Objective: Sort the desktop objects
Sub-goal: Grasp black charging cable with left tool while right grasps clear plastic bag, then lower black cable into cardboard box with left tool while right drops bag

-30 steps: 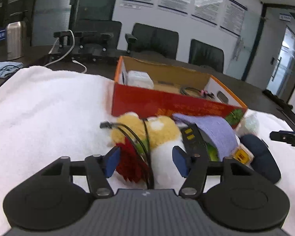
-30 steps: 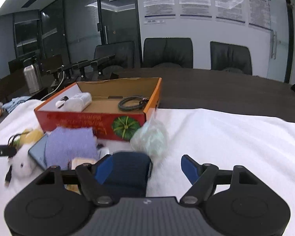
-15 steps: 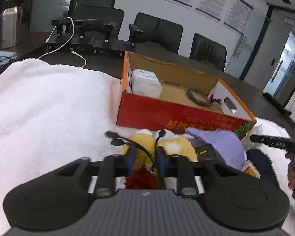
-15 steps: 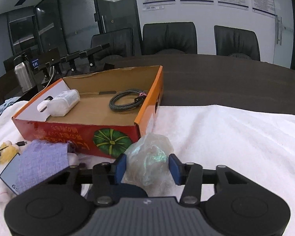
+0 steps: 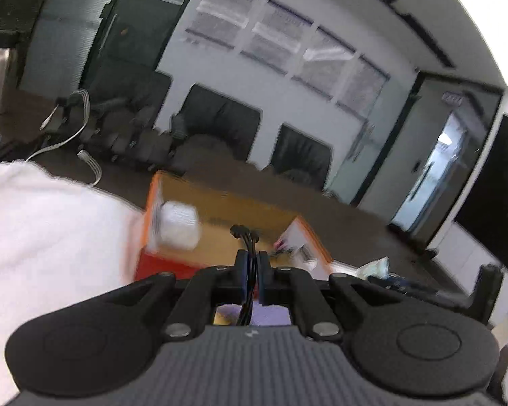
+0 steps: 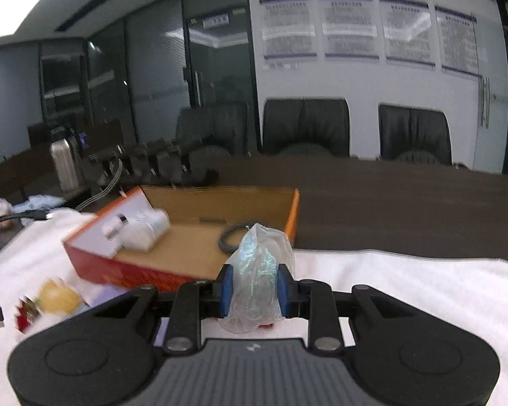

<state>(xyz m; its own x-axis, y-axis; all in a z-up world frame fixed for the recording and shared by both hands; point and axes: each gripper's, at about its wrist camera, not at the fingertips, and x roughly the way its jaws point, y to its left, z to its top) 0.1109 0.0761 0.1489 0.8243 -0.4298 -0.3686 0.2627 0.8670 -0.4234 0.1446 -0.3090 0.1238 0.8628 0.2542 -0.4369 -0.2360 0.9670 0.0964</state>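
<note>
No readable text anywhere: wall posters [image 6: 348, 27] printed too small and blurred, red box [image 6: 145, 272] front lettering smeared by motion.

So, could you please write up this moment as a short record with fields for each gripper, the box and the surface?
left gripper: shut on a thin black cable
right gripper: jaws closing, pads pressing a crumpled clear plastic bag
box: orange cardboard, open, holding a white adapter and a coiled cable
surface: white towel on a dark table
</note>
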